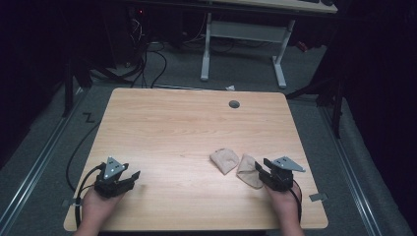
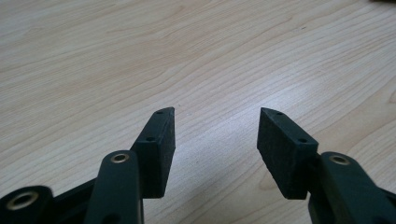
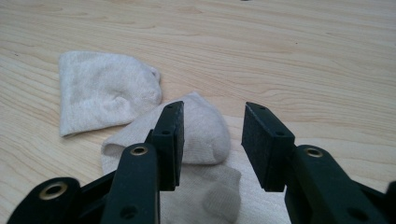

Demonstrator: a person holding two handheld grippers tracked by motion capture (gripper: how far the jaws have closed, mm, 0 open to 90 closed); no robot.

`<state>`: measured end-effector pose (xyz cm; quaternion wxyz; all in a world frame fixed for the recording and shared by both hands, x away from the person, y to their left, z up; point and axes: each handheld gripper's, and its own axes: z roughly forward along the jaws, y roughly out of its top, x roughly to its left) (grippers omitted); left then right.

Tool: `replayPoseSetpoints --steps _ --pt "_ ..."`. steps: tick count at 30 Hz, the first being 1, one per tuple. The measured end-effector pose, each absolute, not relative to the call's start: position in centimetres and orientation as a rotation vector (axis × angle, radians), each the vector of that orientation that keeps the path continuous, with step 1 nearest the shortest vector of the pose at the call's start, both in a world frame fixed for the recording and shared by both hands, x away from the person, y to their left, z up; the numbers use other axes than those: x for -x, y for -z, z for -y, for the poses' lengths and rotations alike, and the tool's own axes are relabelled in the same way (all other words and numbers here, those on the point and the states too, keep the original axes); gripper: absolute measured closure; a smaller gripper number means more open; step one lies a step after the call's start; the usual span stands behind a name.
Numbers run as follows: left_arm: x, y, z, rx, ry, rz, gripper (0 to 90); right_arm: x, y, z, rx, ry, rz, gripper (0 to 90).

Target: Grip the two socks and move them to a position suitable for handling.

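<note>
Two small beige socks lie on the wooden table (image 1: 187, 128). One sock (image 1: 224, 160) (image 3: 102, 91) sits folded at centre right. The other sock (image 1: 249, 172) (image 3: 205, 135) lies just to its right, partly under my right gripper (image 1: 261, 169) (image 3: 212, 142). That gripper stands open over the nearer sock, with its jaws apart and nothing pressed between them. My left gripper (image 1: 129, 178) (image 2: 215, 140) rests open at the front left of the table, over bare wood, far from both socks.
A grey round grommet (image 1: 234, 104) sits near the table's far edge. Beyond the table stand a white desk frame (image 1: 243, 34) and cables on the floor (image 1: 147, 64). Cables trail from both grippers off the front edge.
</note>
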<state>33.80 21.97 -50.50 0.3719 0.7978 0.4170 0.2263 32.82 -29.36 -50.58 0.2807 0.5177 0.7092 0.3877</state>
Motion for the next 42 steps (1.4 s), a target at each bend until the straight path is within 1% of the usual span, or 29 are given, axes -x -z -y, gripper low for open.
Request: replayPoseSetpoints --steps 8,12,14,15,17,18,19,20,22,23,24,26,30,38,41,42 --pt "-33.8 50.5 -22.1 -2.043 -0.581 -1.081 47.5 -33.2 50.6 28.8 -1.376 -1.037 -1.920 58.9" --pt "-33.6 50.6 -22.2 -2.039 -0.581 -1.084 48.5 -33.5 50.5 28.4 -1.365 -1.044 -1.932 60.7" --pt "-33.5 50.6 -22.3 -2.045 -0.580 -1.084 50.7 -34.0 50.2 27.5 -1.347 -1.061 -1.961 71.2" --pt "-33.5 50.7 -22.4 -2.046 -0.582 -1.085 50.7 -34.0 50.2 27.5 -1.347 -1.061 -1.961 71.2" --pt "-33.4 50.8 -22.4 -2.051 -0.580 -1.082 53.4 -34.6 50.0 26.6 -1.341 -1.055 -1.991 83.8" --pt "-33.3 50.8 -22.5 -2.050 -0.572 -1.085 56.6 -35.3 49.8 25.4 -1.320 -1.038 -2.026 90.0" --pt "-33.3 50.8 -22.5 -2.050 -0.572 -1.085 59.1 -35.3 49.8 25.4 -1.320 -1.038 -2.026 90.0" --pt "-33.3 50.8 -22.6 -2.044 -0.535 -1.085 61.6 -36.1 49.6 24.2 -1.316 -1.016 -2.053 90.0" --pt "-33.3 50.8 -22.7 -2.040 -0.526 -1.085 63.0 -36.5 49.6 23.6 -1.289 -0.996 -2.070 90.0" --pt "-33.3 50.8 -22.7 -2.043 -0.519 -1.088 67.3 -37.4 49.8 22.5 -1.281 -0.988 -2.098 90.0" --pt "-33.3 50.8 -22.7 -2.035 -0.514 -1.092 67.3 -37.4 49.8 22.5 -1.281 -0.988 -2.098 90.0" --pt "-33.2 50.6 -22.8 -2.021 -0.513 -1.094 72.3 -38.4 50.2 21.2 -1.265 -0.950 -2.130 90.0" --pt "-33.1 50.4 -22.8 -2.018 -0.522 -1.093 76.1 -38.7 50.4 20.5 -1.269 -0.925 -2.143 90.0" --pt "-32.8 50.4 -22.6 -2.020 -0.520 -1.082 75.3 -38.5 51.3 20.0 -1.275 -0.849 -2.203 90.0" --pt "-32.8 50.4 -22.4 -2.021 -0.522 -1.077 71.7 -38.3 51.7 19.7 -1.265 -0.830 -2.232 90.0" --pt "-32.8 50.4 -22.3 -2.022 -0.519 -1.076 68.3 -38.1 51.9 19.4 -1.251 -0.826 -2.254 90.0"
